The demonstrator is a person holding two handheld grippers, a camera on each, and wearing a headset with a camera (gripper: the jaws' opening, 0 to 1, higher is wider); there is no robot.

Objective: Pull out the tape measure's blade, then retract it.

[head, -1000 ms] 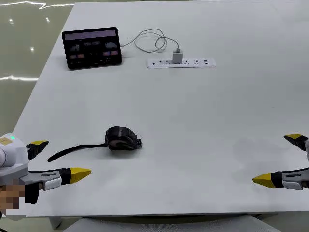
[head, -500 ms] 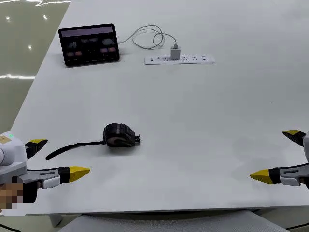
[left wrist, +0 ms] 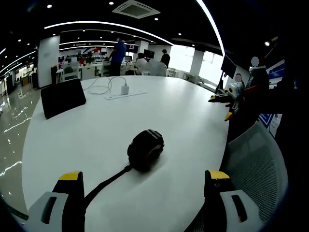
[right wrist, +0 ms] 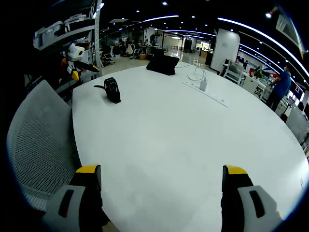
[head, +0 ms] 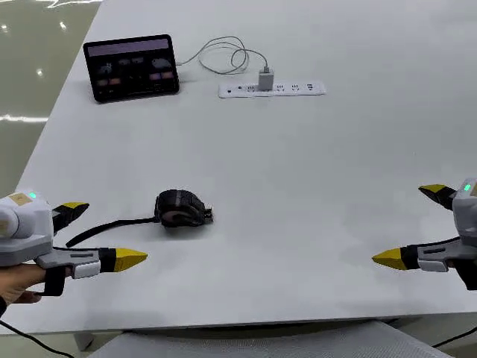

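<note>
White desk [head: 298,186] carried the tape measure [head: 179,209] at its near left, blade not yet drawn, strap [head: 112,227] trailing toward the left tongs [head: 115,232], which gaped wide and empty, apparently poised to steady the case. Right tongs [head: 397,224], equally wide and empty, hung well apart.

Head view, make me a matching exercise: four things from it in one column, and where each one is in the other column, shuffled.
Column one:
1. tape measure
2. tablet
3. power strip
4. right gripper

Column two:
A. far side, middle, with a charger plugged in
B. near right edge, jaws open
C. far left, propped upright
D. near left, its strap trailing left

Pairs: 1-D, 2-C, 3-A, 4-B
</note>
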